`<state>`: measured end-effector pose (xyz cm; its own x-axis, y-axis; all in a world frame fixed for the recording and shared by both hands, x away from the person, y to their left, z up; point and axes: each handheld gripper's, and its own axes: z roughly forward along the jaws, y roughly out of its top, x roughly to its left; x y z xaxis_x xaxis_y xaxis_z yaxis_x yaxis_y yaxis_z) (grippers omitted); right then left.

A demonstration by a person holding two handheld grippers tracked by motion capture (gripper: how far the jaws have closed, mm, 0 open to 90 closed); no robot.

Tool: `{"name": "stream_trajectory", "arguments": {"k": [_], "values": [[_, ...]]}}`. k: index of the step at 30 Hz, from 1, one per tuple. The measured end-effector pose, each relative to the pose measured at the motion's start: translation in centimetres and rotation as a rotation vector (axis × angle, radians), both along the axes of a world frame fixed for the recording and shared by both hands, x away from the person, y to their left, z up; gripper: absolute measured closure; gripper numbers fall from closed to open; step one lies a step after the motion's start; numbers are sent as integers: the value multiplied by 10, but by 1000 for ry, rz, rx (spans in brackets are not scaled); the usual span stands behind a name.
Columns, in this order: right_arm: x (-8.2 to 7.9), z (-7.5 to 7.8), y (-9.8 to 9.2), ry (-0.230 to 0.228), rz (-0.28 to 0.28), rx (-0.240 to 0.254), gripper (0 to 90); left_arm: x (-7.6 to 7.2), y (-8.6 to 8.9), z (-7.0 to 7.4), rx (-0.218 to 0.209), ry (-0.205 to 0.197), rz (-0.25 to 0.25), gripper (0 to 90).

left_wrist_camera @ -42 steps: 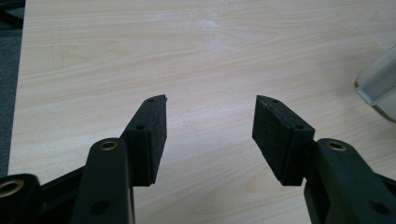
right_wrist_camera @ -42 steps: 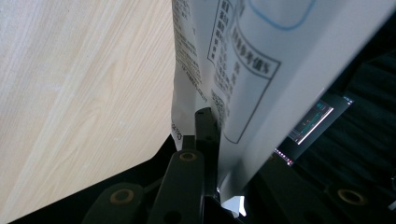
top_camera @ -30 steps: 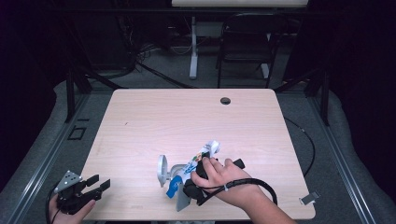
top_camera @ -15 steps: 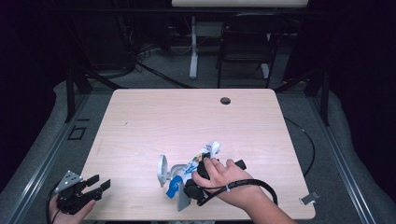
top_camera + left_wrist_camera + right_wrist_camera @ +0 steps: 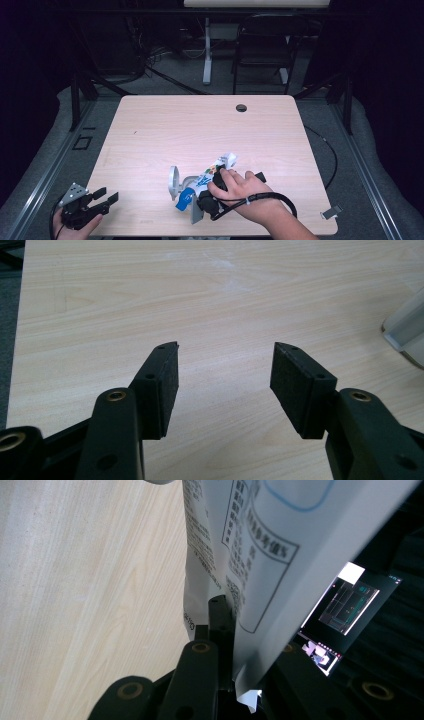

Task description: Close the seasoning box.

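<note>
A white printed packet (image 5: 220, 164) lies slanted over the near middle of the wooden table (image 5: 200, 130). My right gripper (image 5: 206, 192), wrapped by a hand, is shut on it. In the right gripper view the packet (image 5: 260, 555) rises from between the jaws of that gripper (image 5: 231, 630), its far jaw hidden behind the sheet. Beside the packet stands a white holder (image 5: 174, 180) with a round plate and a blue piece (image 5: 184, 199). My left gripper (image 5: 107, 196) hangs at the table's near left corner, open, and between the jaws of it (image 5: 225, 375) there is nothing but bare wood.
A dark cable hole (image 5: 241, 107) sits near the table's far edge. A chair (image 5: 262, 50) and a desk leg (image 5: 207, 50) stand beyond the table. A pale part of the holder (image 5: 406, 322) juts in at the right of the left gripper view.
</note>
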<state>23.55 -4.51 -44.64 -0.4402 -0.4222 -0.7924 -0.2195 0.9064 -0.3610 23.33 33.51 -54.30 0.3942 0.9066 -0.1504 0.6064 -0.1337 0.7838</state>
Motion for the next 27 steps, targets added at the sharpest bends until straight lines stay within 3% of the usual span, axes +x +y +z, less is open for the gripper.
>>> {"name": "stream_trajectory", "arguments": {"k": [9,12,20,27], "values": [[1,4,-5,40,-18,78,872,0,0,0,-5,-4,4,455],[1,3,-10,70,-23,135,873,0,0,0,-6,-5,7,455],[3,1,-22,105,-68,198,873,-1,2,0,-2,2,10,455],[5,5,-32,163,-97,340,873,0,0,-1,-4,-6,13,455]]}}
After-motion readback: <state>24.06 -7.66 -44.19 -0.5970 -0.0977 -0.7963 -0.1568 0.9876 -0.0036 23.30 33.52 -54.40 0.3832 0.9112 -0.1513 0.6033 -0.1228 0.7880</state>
